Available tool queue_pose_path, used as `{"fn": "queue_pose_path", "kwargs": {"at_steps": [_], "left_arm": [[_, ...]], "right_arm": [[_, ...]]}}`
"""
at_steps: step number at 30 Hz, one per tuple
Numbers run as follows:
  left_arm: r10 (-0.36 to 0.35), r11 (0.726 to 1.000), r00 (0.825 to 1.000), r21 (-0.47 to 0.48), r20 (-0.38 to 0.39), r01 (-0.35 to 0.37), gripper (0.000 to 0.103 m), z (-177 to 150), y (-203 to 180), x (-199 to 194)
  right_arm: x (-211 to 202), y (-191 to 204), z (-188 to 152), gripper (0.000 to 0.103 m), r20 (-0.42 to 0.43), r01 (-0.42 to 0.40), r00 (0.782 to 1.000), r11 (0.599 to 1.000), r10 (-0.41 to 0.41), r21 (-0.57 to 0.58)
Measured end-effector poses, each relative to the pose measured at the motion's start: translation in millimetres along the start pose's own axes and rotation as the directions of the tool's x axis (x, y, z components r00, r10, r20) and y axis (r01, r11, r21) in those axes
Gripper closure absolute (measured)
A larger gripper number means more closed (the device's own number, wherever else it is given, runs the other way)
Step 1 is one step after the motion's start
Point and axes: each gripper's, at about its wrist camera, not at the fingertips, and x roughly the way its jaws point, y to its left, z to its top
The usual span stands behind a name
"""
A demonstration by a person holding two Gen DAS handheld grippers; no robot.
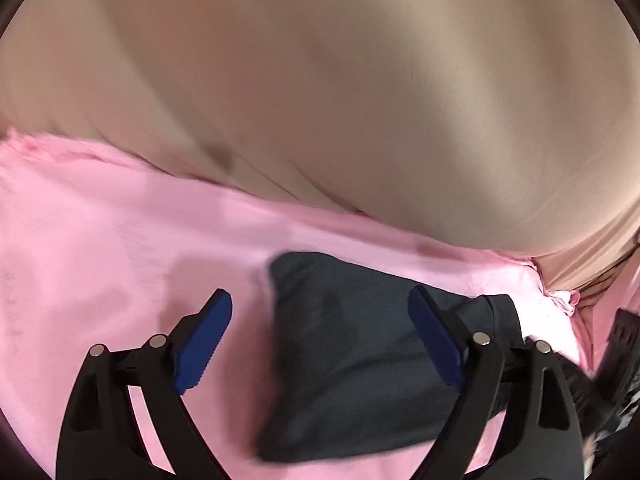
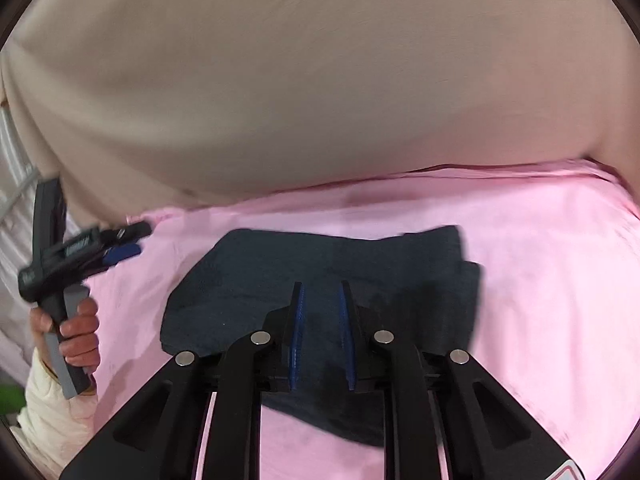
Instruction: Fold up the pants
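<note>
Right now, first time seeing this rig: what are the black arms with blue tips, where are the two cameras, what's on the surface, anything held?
No robot: a person holds a two-finger gripper in each hand, a fisheye camera on each looking along its fingers. The left gripper is wide open; from the right camera you see it beside the hand holding it. The right gripper is nearly closed with a gap, gripping nothing. Folded dark pants lie on a pink sheet, beige cloth behind. Nothing is held.

Left hand-held gripper [image 1: 320, 340]: black linkage arms, silver round pivot pins, blue ribbed pads [image 1: 206, 340]. Right hand-held gripper [image 2: 322, 336]: same black arms, silver pins, blue pads. Left unit's handle is black with grey trigger. Sleeve [image 2: 52, 412] cream, quilted.
</note>
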Motion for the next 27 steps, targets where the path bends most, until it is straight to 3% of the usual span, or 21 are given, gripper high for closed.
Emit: {"fn": "queue_pose_path", "kwargs": {"at_steps": [2,3,4,6,8,9,11,14,15,16,17,19,21,24,27], "left_arm": [[-0.005,1.000,0.992,-0.032,-0.124,0.001,0.016,0.8,9.1,44.5],[0.036,0.997,0.983,-0.061,-0.183,-0.048,0.024,0.3,21.8,71.4],[0.044,0.994,0.978,-0.091,-0.204,-0.064,0.024,-0.6,32.5,82.4],[-0.049,0.986,0.986,-0.166,-0.158,0.023,0.022,3.9,45.7,74.3],[-0.110,0.978,0.983,-0.193,-0.150,0.080,0.020,9.6,54.7,62.5],[-0.148,0.972,0.980,-0.205,-0.134,0.119,0.014,12.7,59.6,54.6],[-0.150,0.967,0.981,-0.224,-0.126,0.120,0.006,17.0,65.2,50.0],[-0.166,0.963,0.963,-0.244,-0.210,0.113,0.007,17.9,68.5,70.2],[-0.176,0.962,0.952,-0.247,-0.252,0.113,0.016,18.4,68.3,84.7],[-0.153,0.970,0.962,-0.223,-0.227,0.101,0.037,21.8,61.4,83.5],[-0.154,0.976,0.963,-0.186,-0.221,0.113,0.065,26.5,54.4,84.3],[-0.142,0.981,0.965,-0.160,-0.219,0.108,0.083,37.2,46.1,89.6],[-0.152,0.982,0.972,-0.135,-0.178,0.129,0.084,45.6,43.9,92.6],[-0.090,0.996,0.982,-0.037,-0.164,0.085,0.083,48.2,41.9,103.9],[-0.041,0.999,0.989,-0.023,-0.141,0.038,0.064,41.5,45.8,93.4]], "right_arm": [[24.2,-13.5,-3.1,0.088,-0.047,0.056,0.997,0.998,-0.055,0.013],[31.5,-25.5,-7.8,0.096,-0.060,0.092,0.994,0.995,-0.091,0.027],[35.8,-37.7,-12.8,0.101,-0.065,0.079,0.995,0.996,-0.076,0.047],[29.2,-50.6,-17.8,0.102,-0.039,0.009,0.999,0.997,-0.006,0.081],[26.1,-52.9,-18.5,0.102,-0.030,0.000,1.000,0.998,0.002,0.068],[25.8,-52.2,-19.2,0.100,-0.024,0.005,1.000,0.998,-0.003,0.059],[24.3,-45.9,-23.1,0.093,-0.012,0.002,1.000,0.999,-0.001,0.044],[23.7,-32.9,-27.3,0.081,-0.001,0.006,1.000,1.000,-0.006,0.003],[23.1,-25.1,-26.4,0.080,-0.001,0.013,1.000,1.000,-0.013,-0.014],[13.6,-21.5,-30.8,0.080,0.000,0.017,1.000,1.000,-0.017,-0.027],[13.2,-20.4,-29.2,0.079,0.002,0.013,1.000,1.000,-0.013,-0.027],[11.9,-19.4,-30.9,0.078,0.011,0.000,1.000,1.000,0.000,-0.018],[4.8,-25.7,-36.5,0.079,0.021,-0.010,1.000,1.000,0.010,-0.015],[-0.1,-26.3,-42.1,0.079,0.029,-0.017,0.999,0.999,0.017,-0.028],[-15.4,-26.3,-45.4,0.079,0.031,-0.022,0.999,1.000,0.023,-0.011]]}}
